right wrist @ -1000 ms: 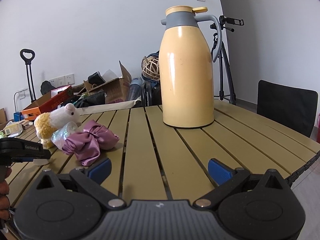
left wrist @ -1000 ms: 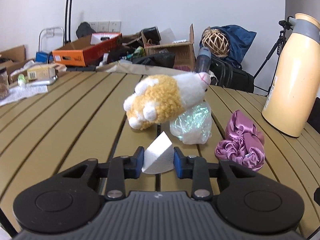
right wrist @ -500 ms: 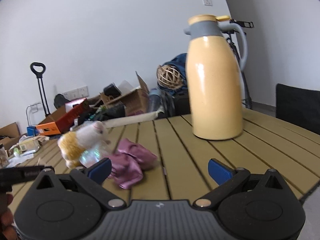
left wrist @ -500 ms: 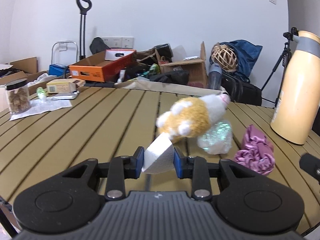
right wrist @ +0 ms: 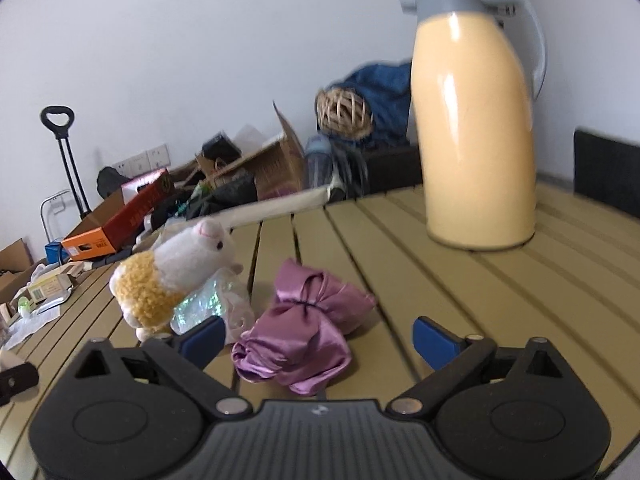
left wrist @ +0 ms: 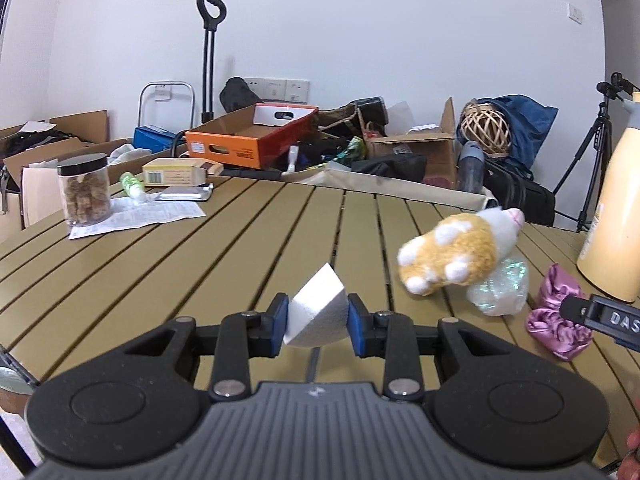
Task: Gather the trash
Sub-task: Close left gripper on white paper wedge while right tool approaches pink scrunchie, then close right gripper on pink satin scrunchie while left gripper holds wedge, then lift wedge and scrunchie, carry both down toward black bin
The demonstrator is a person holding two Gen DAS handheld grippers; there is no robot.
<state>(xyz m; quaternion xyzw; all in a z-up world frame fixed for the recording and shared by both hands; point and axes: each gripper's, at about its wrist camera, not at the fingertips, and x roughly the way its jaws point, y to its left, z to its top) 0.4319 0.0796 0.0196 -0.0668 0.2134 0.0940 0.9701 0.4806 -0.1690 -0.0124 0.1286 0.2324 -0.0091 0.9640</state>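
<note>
My left gripper is shut on a white foam wedge and holds it above the slatted table. My right gripper is open and empty, low over the table, with a purple satin bow between and just beyond its fingers. A crumpled iridescent plastic wrapper lies left of the bow, under a yellow and white plush toy. The wrapper, the plush and the bow also show at the right of the left wrist view.
A tall yellow thermos stands at the back right of the table. A jar of snacks, paper sheets and a small box sit at the far left. Boxes and bags clutter the floor behind. A black chair stands at the right.
My left gripper has swung left with the foam wedge, so the plush now sits to its right. My right gripper has swung left and closer to the purple bow and the wrapper.
</note>
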